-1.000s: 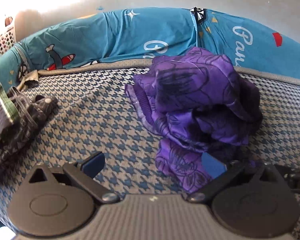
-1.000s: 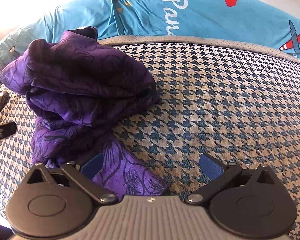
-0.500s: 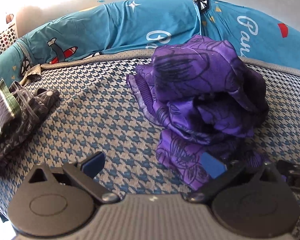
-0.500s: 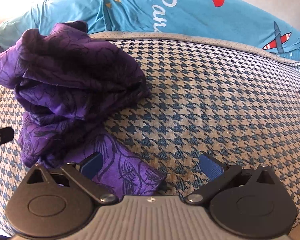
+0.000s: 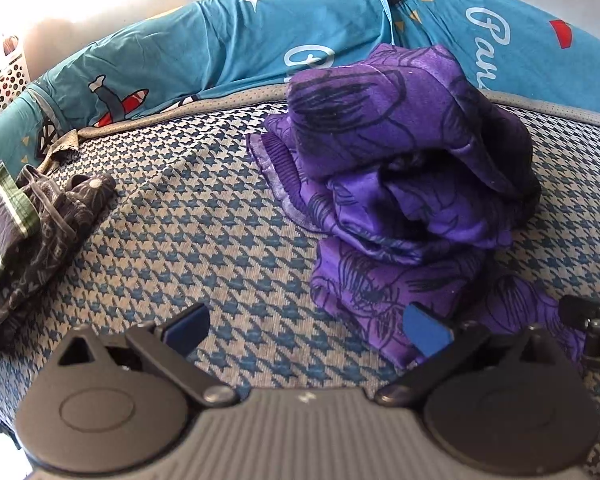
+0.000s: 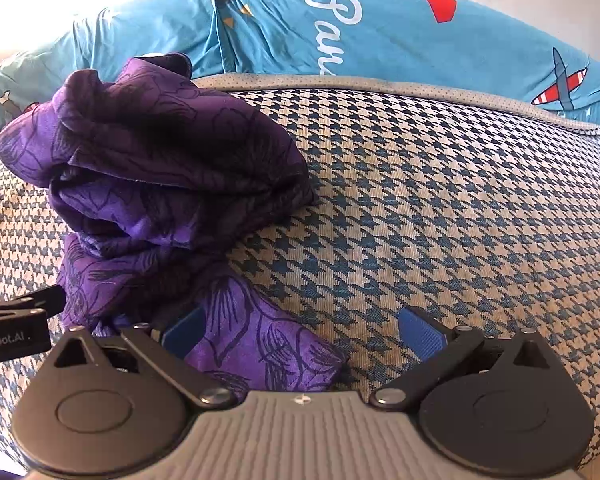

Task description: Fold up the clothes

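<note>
Both the left gripper (image 5: 306,326) and right gripper (image 6: 302,330) are hovering spread wide (grasping nothing) beside the crumpled purple floral-print garment (image 5: 404,168) lying on the blue houndstooth mattress (image 6: 440,220).

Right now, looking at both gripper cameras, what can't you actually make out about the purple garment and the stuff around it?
- Purple garment: bunched in both views, so its type and its sleeves or legs stay hidden in its own folds.
- Dark patterned clothes: cut off by the left view's left edge.
- White basket: washed out by glare, contents unreadable.
- Lettering on the blue sheet: partly hidden behind the mattress.
</note>
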